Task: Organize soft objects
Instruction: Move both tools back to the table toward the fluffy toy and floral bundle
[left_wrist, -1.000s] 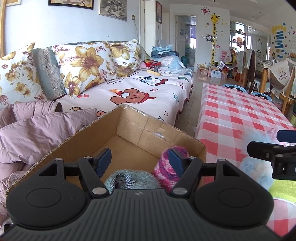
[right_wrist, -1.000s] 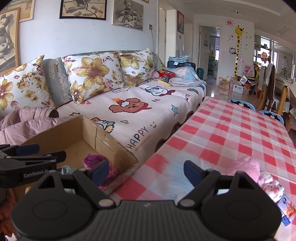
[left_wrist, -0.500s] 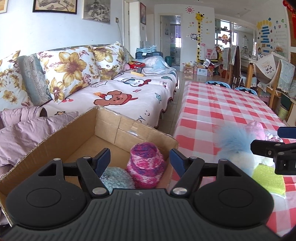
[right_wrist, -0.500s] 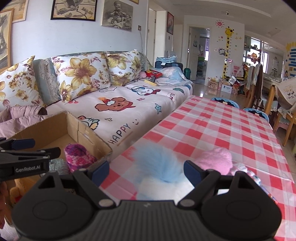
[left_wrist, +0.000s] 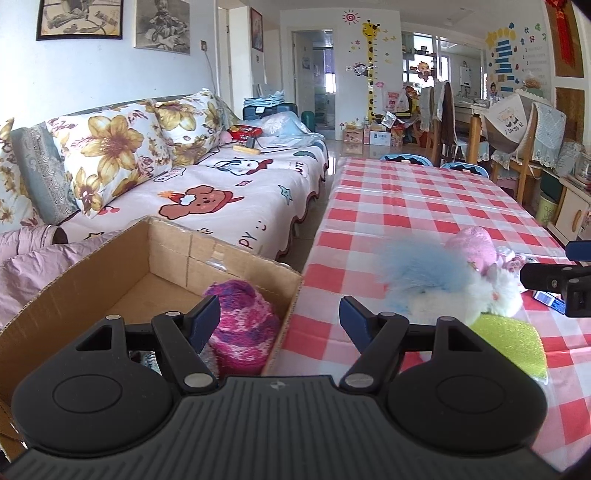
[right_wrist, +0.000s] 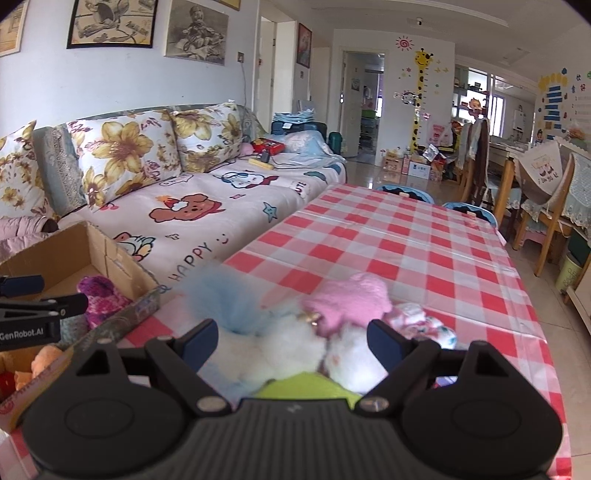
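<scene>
Sorting partly done: pink knit hat (left_wrist: 242, 325) lies in cardboard box (left_wrist: 177, 258); fluffy toys (right_wrist: 295, 332) remain near the table edge (right_wrist: 436, 258); both grippers (left_wrist: 280, 314) (right_wrist: 291, 338) spread, empty.

Left tool (left_wrist: 279, 314) gaping, empty, straddling cardboard box (left_wrist: 236, 264) corner; pink knit hat (left_wrist: 242, 326) inside.

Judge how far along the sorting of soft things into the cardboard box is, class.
Partly done. Done: a pink-purple knitted hat lies in the cardboard box, beside a grey-blue knit piece. In hand: nothing; the left gripper and right gripper are open, the right one facing the pile. Left: the blue-white fluffy toy, pink plush and lime-green soft item on the checked tablecloth.
</scene>
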